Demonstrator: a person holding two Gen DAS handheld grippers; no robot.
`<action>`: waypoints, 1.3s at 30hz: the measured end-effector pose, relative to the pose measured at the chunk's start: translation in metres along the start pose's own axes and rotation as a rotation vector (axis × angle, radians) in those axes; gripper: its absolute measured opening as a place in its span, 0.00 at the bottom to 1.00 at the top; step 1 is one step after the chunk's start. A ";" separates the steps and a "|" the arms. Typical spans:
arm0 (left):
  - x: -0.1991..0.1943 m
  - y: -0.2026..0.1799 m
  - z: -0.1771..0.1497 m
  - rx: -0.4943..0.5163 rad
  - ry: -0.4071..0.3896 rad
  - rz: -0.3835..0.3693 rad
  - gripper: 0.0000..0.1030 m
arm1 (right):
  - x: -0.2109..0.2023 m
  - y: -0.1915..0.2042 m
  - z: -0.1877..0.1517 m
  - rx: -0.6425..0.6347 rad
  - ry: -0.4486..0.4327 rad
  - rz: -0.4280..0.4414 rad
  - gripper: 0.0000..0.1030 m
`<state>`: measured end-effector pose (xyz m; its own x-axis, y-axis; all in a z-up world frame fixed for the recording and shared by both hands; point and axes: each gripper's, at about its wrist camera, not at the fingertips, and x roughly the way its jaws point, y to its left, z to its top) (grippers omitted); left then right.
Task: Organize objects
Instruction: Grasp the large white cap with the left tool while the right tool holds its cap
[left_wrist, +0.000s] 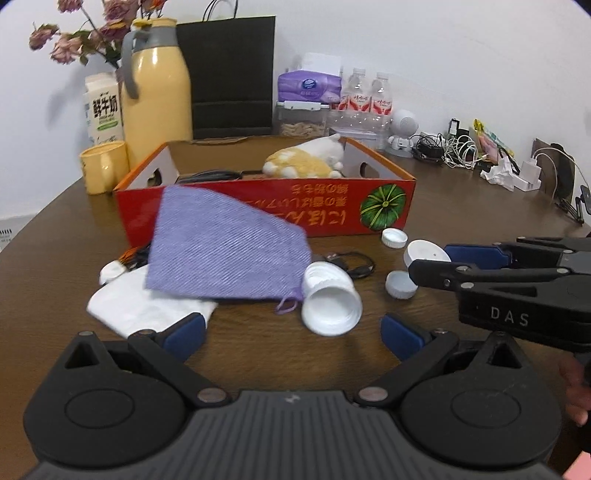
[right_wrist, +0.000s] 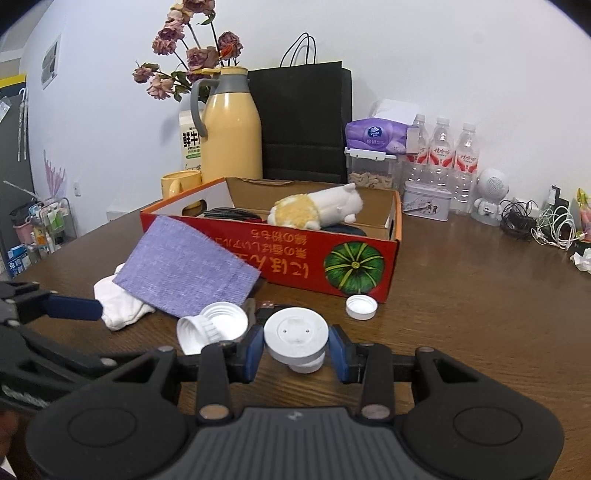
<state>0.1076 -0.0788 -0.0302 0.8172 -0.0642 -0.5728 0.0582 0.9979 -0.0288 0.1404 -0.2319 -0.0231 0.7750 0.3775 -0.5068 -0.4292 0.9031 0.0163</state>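
Note:
A red cardboard box (left_wrist: 332, 212) (right_wrist: 295, 254) holds a plush toy (left_wrist: 306, 158) (right_wrist: 317, 210) and black cables. In front lie a purple cloth (left_wrist: 225, 251) (right_wrist: 188, 266) over a white cloth (left_wrist: 144, 306) (right_wrist: 122, 299), an open white jar (left_wrist: 330, 302) (right_wrist: 210, 325) on its side and small white caps (left_wrist: 394, 237) (right_wrist: 361, 307). My left gripper (left_wrist: 291, 332) is open and empty just short of the jar. My right gripper (right_wrist: 297, 349) (left_wrist: 432, 262) is shut on a white round lid (right_wrist: 295, 338) (left_wrist: 424, 253).
Behind the box stand a yellow thermos (left_wrist: 155, 88) (right_wrist: 231, 125), yellow mug (left_wrist: 103, 166), milk carton (left_wrist: 101, 110), black paper bag (right_wrist: 303, 122), tissue pack (right_wrist: 376, 136), water bottles (right_wrist: 443, 151) and a tin (right_wrist: 426, 201). Cables and chargers (left_wrist: 458, 151) clutter the right. A black cord (left_wrist: 351, 262) lies on the table.

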 end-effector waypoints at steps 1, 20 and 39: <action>0.003 -0.003 0.001 0.000 -0.005 0.002 1.00 | 0.000 -0.002 0.000 0.002 -0.003 -0.001 0.36; 0.027 -0.014 0.007 -0.012 -0.006 -0.004 0.40 | 0.006 -0.027 0.000 0.020 -0.018 -0.003 0.36; 0.013 0.020 0.057 -0.090 -0.137 0.019 0.40 | 0.017 -0.019 0.040 0.016 -0.080 -0.020 0.36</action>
<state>0.1522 -0.0605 0.0079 0.8885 -0.0395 -0.4572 -0.0050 0.9954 -0.0957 0.1808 -0.2346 0.0025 0.8182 0.3740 -0.4366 -0.4064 0.9134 0.0208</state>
